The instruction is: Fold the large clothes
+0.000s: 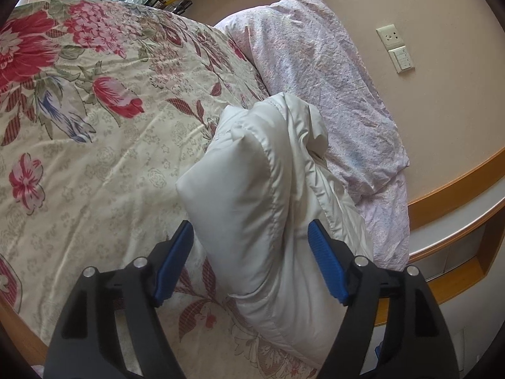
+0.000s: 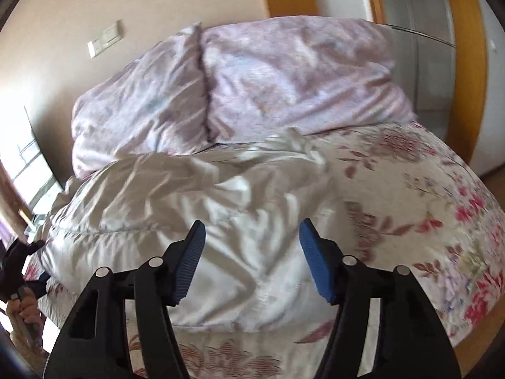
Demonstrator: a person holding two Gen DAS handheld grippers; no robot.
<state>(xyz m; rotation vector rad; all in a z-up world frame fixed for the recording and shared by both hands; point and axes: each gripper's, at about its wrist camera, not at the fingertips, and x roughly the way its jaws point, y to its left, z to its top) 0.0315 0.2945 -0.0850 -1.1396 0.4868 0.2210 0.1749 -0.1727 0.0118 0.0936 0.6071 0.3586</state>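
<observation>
A white padded jacket (image 1: 252, 195) lies bunched on the floral bedspread (image 1: 94, 145). In the left wrist view my left gripper (image 1: 251, 230) is open, its blue pads on either side of a puffy fold of the jacket without squeezing it. In the right wrist view the jacket (image 2: 189, 195) spreads crumpled across the bed. My right gripper (image 2: 252, 229) is open just above it and holds nothing. The other gripper and the hand on it (image 2: 19, 271) show at the far left edge.
Lilac pillows (image 1: 322, 82) (image 2: 240, 79) lie at the head of the bed against a beige wall with a socket and switch (image 1: 396, 47). A wooden-edged ledge (image 1: 457, 208) runs beside the bed. A wardrobe (image 2: 419, 31) stands behind the pillows.
</observation>
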